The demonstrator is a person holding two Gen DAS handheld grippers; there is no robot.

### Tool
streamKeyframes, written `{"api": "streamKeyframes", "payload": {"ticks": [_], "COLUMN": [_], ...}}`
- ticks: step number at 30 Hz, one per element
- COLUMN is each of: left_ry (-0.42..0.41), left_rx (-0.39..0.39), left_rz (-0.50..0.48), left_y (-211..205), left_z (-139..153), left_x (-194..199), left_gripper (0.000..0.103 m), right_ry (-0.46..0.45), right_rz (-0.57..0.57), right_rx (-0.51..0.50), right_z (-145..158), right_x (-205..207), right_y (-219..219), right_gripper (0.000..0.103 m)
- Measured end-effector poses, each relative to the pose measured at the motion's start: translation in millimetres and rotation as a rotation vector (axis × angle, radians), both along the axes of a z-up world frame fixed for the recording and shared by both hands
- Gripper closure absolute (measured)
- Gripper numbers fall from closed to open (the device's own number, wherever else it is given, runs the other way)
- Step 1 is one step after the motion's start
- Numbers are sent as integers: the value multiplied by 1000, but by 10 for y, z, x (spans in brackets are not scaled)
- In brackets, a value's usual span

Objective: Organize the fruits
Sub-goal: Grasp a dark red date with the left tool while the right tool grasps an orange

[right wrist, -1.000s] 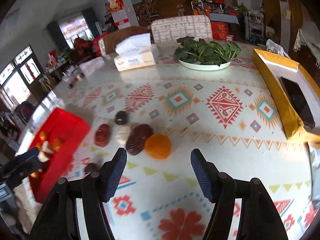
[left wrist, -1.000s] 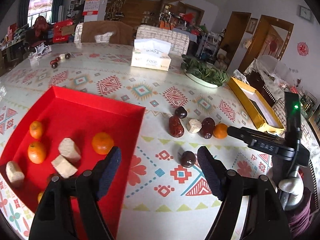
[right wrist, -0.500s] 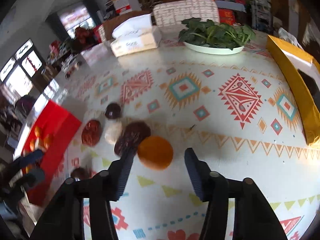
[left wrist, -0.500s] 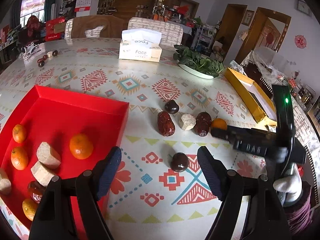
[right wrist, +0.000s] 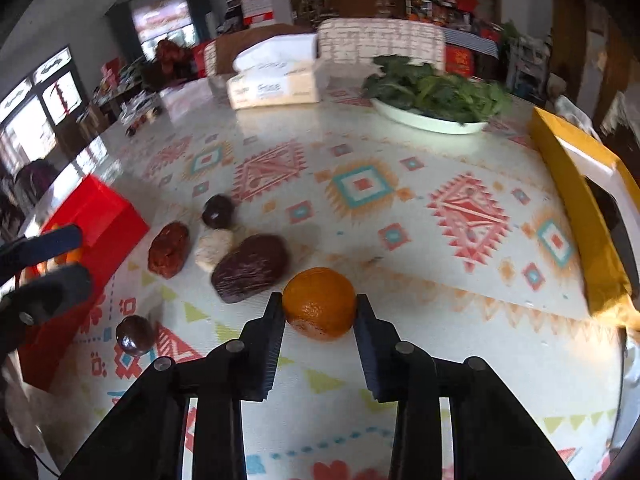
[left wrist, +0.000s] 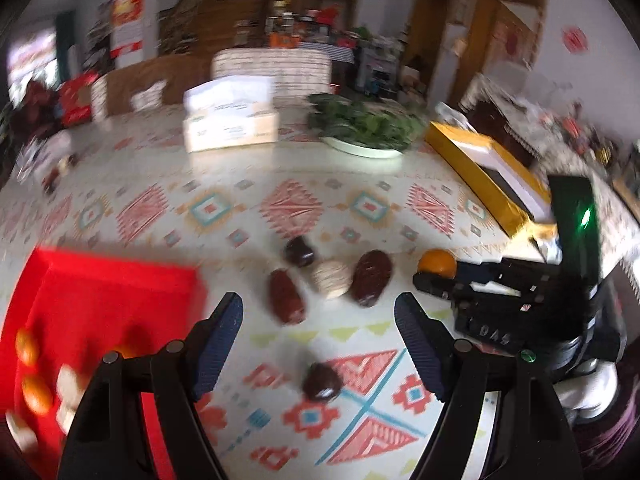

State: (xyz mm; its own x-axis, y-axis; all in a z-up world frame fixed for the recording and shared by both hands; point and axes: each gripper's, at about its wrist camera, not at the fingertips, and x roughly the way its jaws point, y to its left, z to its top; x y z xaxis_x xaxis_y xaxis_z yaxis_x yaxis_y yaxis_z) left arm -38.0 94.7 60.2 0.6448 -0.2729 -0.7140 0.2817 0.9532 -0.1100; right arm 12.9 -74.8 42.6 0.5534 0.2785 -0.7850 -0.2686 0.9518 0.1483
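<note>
- Right gripper has closed onto the orange.
- Left gripper gapes, empty.
- Several fruits sit inside the red tray; five remain beside it.

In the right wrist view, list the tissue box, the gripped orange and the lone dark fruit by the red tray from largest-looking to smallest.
1. Tissue box
2. Orange, enlarged by nearness
3. Dark fruit
</note>
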Motion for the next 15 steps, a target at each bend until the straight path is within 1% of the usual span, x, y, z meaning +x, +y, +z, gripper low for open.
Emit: {"api": "streamKeyframes", "payload": {"ticks": [2,4,5,7,10,12,13,14,15], "left_ry": [-10,-7,-4,-2,23,46,39,43,55], "left_rx": [40,95,124,179,241,272,290,288,275], "left_rz": [-79,-182,-214,-250,-242,-230,-222,-225,-233], "left_y": [-241,-537,-645,-808,-878,-860,-851,-831,-825], "left_z": [-32,-122,-170,-252,-381,-464,-477,-473,-464], "left_x": [67,154,200,311,524,591,591,580,569], "left_gripper": [25,26,29,31,31,41,52,69,70], "right_ry": [-2,0,3,11,25,29,30,30,30], "right_rz": [-45,-76,-88,-105,-117,-118,-117,-116,-114], "right_rx": [31,65,87,113,146,161,164,167,171], "right_z": [48,78,85,85,79,87,91,97,103], "right_x": [11,24,32,50,65,68,72,73,73], "right_y": [-151,-279,-340,-424,-494,-519,-518,-513,-505], "right_gripper": [65,65,65,65,65,65,65,65,65]}}
